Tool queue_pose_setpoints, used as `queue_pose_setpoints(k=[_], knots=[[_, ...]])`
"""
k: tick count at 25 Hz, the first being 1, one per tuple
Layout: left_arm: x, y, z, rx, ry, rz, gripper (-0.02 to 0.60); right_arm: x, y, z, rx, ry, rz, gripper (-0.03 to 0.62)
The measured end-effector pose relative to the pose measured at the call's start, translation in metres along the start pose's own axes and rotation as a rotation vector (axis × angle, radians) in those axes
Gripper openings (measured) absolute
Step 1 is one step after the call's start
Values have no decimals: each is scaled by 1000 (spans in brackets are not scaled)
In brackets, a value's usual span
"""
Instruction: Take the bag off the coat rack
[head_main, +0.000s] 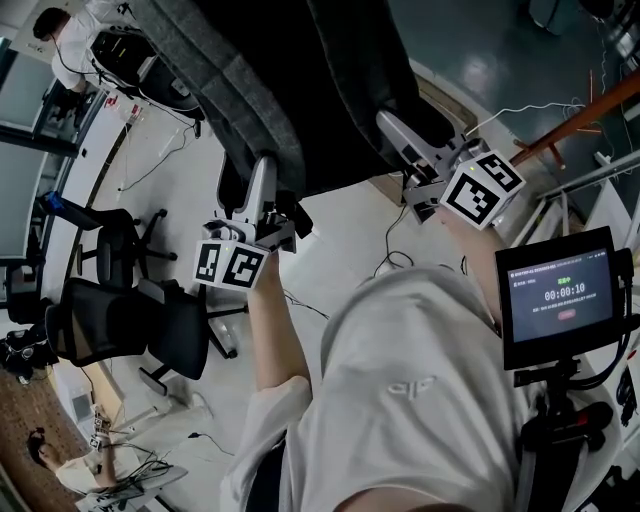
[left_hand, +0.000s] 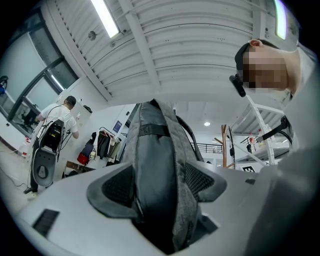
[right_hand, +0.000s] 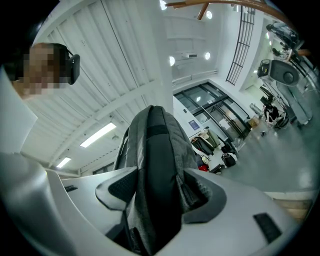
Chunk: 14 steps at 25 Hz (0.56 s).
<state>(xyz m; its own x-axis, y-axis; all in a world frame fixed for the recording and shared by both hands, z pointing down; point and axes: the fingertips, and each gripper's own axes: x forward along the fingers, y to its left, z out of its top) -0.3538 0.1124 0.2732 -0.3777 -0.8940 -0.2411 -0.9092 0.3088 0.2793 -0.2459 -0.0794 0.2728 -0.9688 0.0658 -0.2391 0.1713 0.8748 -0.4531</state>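
The bag (head_main: 300, 80) is a grey and black backpack, held up above the floor at the top of the head view. My left gripper (head_main: 262, 200) grips its lower left part and my right gripper (head_main: 405, 140) its lower right part. In the left gripper view the bag (left_hand: 155, 150) fills the gap and both pads press on it, so the left gripper (left_hand: 159, 186) is shut on it. The right gripper view shows the same: the right gripper (right_hand: 157, 191) is shut on a padded grey part of the bag (right_hand: 155, 145). A wooden coat rack (left_hand: 224, 146) stands behind.
Black office chairs (head_main: 120, 320) stand at the left, and cables lie on the pale floor (head_main: 190, 180). A person (head_main: 75, 35) works at the far left. A screen on a stand (head_main: 560, 295) is close at the right. Clothes hang on a rail (left_hand: 102, 145).
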Motion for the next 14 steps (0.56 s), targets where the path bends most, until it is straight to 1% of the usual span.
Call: queue_pose_setpoints(k=[14], knots=[[-3,-3,-6,-9,7,6,328,-6,-1,-3,5,11,-4,284]])
